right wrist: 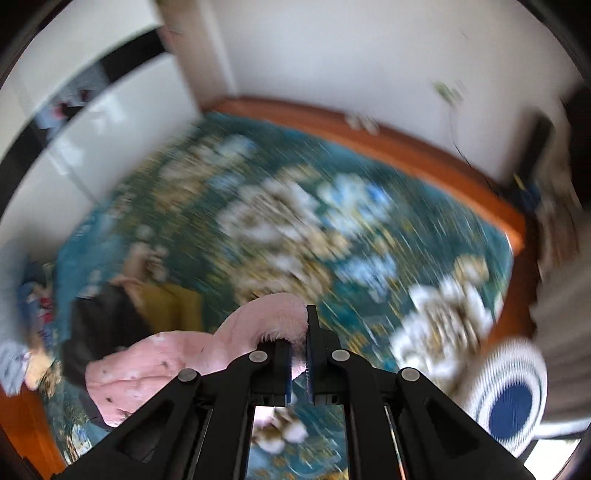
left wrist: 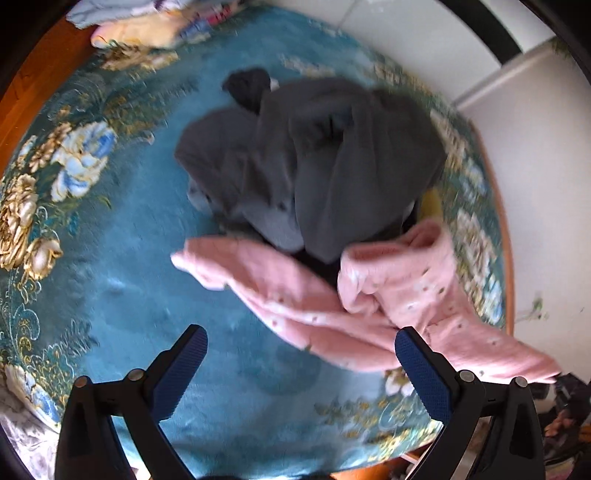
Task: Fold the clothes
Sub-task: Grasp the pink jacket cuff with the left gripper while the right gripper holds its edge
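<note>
A fuzzy pink garment (left wrist: 369, 295) with small white spots lies crumpled on the teal floral blanket (left wrist: 110, 240). A dark grey garment (left wrist: 325, 158) is heaped just beyond it. My left gripper (left wrist: 301, 349) is open and empty above the blanket, its right finger beside the pink garment's near edge. In the right wrist view my right gripper (right wrist: 299, 332) is shut on an edge of the pink garment (right wrist: 166, 358), which trails off to the left. That view is motion-blurred.
A pile of light-coloured clothes (left wrist: 140, 22) lies at the blanket's far left corner. A yellow item (right wrist: 170, 306) and dark clothing (right wrist: 99, 325) sit by the pink garment. The wooden bed frame (right wrist: 406, 147) and white walls border the blanket. A blue-and-white round object (right wrist: 509, 402) is at right.
</note>
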Demonstrator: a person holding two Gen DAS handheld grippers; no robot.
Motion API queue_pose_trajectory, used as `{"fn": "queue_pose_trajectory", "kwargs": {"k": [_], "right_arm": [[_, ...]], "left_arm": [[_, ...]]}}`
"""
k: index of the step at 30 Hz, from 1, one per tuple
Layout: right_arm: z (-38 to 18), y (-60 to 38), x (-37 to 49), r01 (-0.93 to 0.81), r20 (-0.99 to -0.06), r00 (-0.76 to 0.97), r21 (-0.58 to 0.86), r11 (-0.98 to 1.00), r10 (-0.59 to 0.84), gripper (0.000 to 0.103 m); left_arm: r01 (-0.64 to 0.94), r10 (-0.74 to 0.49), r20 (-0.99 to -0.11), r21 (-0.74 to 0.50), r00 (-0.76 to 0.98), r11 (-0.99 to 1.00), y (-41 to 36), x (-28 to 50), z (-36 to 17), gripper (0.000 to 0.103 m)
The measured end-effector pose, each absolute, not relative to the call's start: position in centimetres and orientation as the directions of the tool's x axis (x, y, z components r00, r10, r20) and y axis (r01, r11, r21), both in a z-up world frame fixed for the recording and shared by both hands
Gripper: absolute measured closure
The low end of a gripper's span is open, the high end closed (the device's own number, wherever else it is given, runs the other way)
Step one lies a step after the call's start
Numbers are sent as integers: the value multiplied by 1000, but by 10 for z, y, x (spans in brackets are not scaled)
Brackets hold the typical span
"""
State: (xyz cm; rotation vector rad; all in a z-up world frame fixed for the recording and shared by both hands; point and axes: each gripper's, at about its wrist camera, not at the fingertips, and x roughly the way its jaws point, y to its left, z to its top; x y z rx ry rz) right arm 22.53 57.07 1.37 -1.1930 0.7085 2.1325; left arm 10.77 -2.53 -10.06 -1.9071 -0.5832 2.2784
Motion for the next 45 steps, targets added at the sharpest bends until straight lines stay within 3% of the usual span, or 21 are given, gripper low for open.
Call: {"fn": "queue_pose_trajectory", "kwargs": {"k": [9,17,19,21,27,29,32,34,37,45], "right_arm": [[-81,619,274,-809,-959,-248,127,-574,137,97],[-125,621,274,-739,-983,-174,85,-668,66,93],[-124,614,271,-696,-984,-170,75,-714,62,87],[-122,609,271,-660,-985,-167,71,-748,54,70],[-117,604,267,-599,-986,-154,47,-799,57,58],[-119,601,258,-572,-987,-149,40,-819,56,58],[-126,597,242,-537,-988,-143,32,-843,53,58],[-131,594,228,-522,-989,-143,39,-852,42,58],[-134,589,212,-503,-988,-149,50,-863,30,57],[-115,575,193,-478,-981,-193,80,-875,15,57]], "left_arm": [[-73,230,-971,-225,-67,-972,66,86,-148,1],[-49,254,-967,-254,17,-966,108,36,-216,7],[-68,234,-972,-234,17,-970,116,27,-231,8],[-75,209,-978,-209,9,-975,119,19,-246,9],[-27,192,-981,-191,-31,-981,120,0,-277,9],[-32,184,-982,-183,-47,-983,124,-3,-281,14],[0,200,-979,-200,-42,-980,124,-6,-285,39],[16,218,-975,-219,-46,-976,124,-6,-282,68],[19,251,-966,-252,-60,-968,128,-5,-269,94],[100,361,-910,-386,-203,-917,99,11,-180,98]]}}
